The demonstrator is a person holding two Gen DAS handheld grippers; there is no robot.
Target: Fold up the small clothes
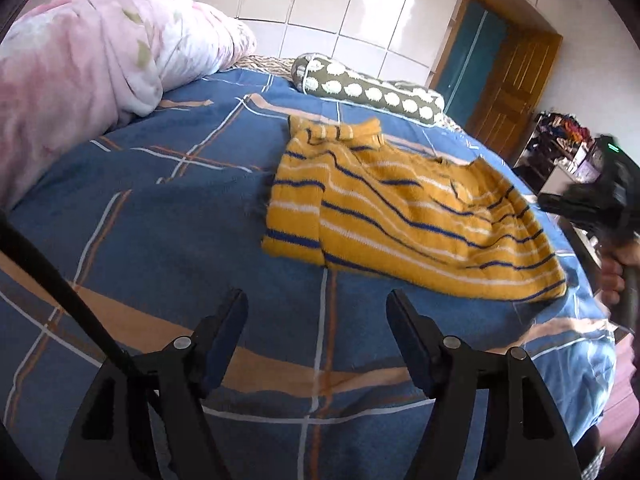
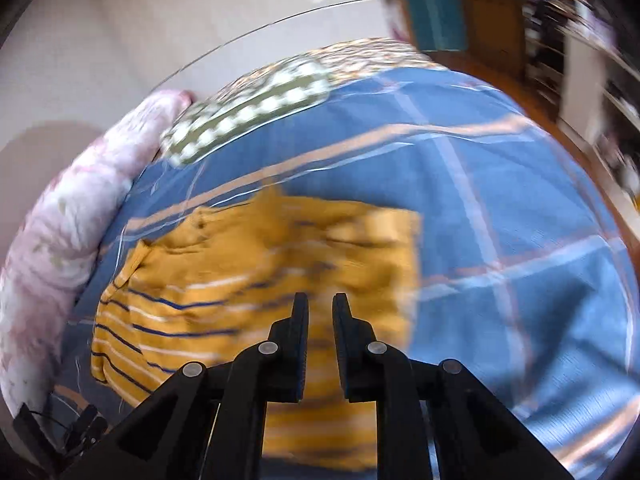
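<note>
A small yellow sweater (image 1: 404, 208) with blue and white stripes lies partly folded on the blue plaid bedsheet (image 1: 168, 216). My left gripper (image 1: 316, 300) is open and empty, held above the sheet in front of the sweater. My right gripper (image 2: 320, 300) hovers over the sweater (image 2: 256, 264) with its jaws a narrow gap apart and nothing between them; that view is motion-blurred. The right gripper also shows in the left wrist view (image 1: 592, 200), at the sweater's right edge, held by a hand.
A pink floral quilt (image 1: 92, 68) is heaped at the left of the bed. A green bolster with white spots (image 1: 368, 88) lies at the far edge. A wooden door (image 1: 516, 88) and a cluttered shelf (image 1: 560, 140) stand to the right.
</note>
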